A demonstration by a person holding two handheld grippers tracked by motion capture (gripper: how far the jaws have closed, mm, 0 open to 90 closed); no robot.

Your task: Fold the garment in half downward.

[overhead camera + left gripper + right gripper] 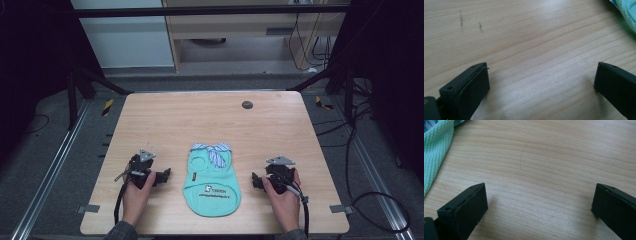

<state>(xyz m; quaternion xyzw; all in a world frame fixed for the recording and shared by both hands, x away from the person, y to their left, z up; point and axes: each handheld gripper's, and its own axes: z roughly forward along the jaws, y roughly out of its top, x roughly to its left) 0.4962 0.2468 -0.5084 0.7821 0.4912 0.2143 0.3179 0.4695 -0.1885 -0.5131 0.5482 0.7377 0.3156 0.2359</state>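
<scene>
A small mint-green pet shirt (pixel 212 179) with a striped collar and a white logo lies flat at the middle front of the wooden table (pixel 210 120). My left gripper (pixel 165 174) rests on the table to the shirt's left, held by a hand, jaws wide open over bare wood (pixel 541 75). The shirt's edge (pixel 626 12) shows at the top right of the left gripper view. My right gripper (pixel 255 181) rests to the shirt's right, open too, with nothing between its jaws (pixel 539 197). Green fabric (pixel 436 152) lies at the left of the right gripper view.
A small dark round disc (pixel 247 104) sits in the table top near the far edge. Black frame bars, cables (pixel 380 200) and grey floor surround the table. Metal brackets (pixel 88 208) sit at the front corners.
</scene>
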